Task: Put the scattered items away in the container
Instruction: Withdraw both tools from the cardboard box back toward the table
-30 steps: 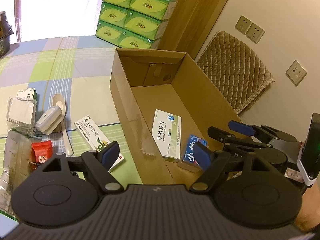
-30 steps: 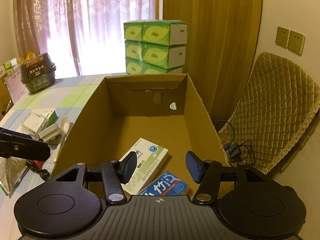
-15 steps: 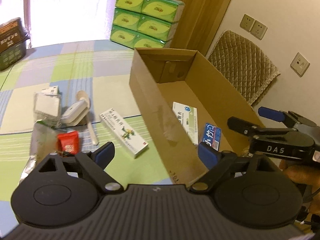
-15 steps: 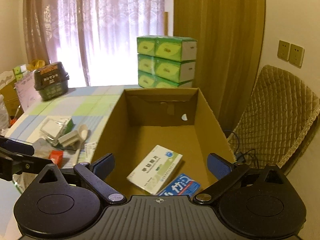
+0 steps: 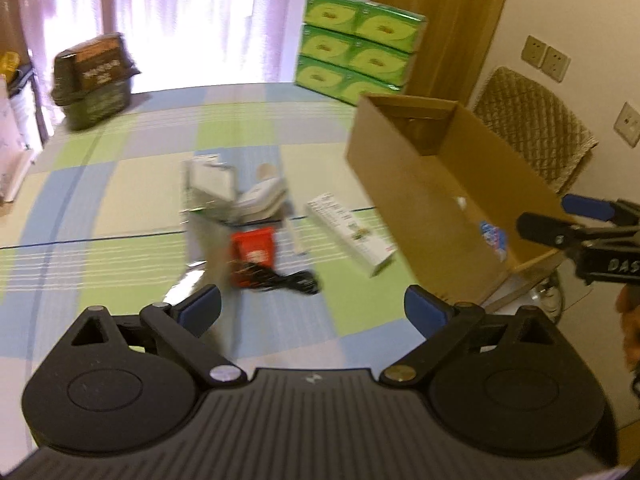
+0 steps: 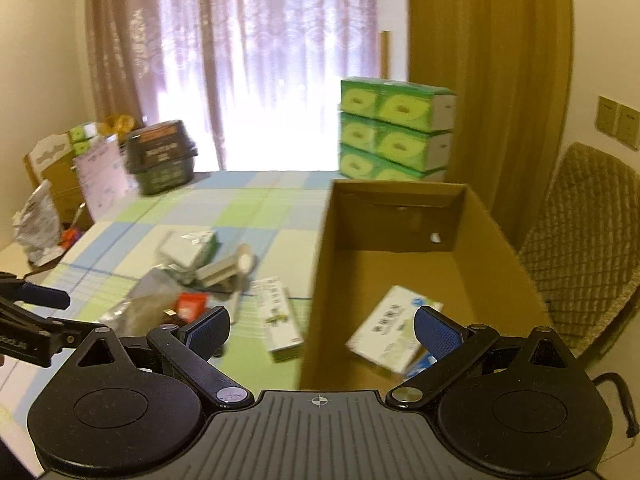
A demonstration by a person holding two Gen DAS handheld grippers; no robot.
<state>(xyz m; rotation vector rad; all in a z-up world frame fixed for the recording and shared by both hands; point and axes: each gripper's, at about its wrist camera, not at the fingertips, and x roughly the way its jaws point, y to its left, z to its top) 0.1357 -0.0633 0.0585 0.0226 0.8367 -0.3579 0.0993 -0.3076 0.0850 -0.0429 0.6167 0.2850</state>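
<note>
Two packs lie in the box (image 6: pixel 400 276); the pile (image 5: pixel 248 216) and carton (image 5: pixel 352 236) remain outside. Left gripper (image 5: pixel 312 306) and right gripper (image 6: pixel 322 330) gape, empty.

The open cardboard box (image 6: pixel 400 280) holds a white medicine carton (image 6: pixel 390 330) lying flat, a blue packet (image 5: pixel 493 236) beside it. Outside on the table lie a long white carton (image 5: pixel 352 236), a red packet (image 5: pixel 254 246) and silvery wrappers (image 5: pixel 208 236) (blurred).

Cardboard box (image 6: pixel 400 280) right of scattered items (image 6: pixel 208 276), medicine carton (image 6: pixel 394 330) inside, tissue packs (image 6: pixel 394 132) behind
</note>
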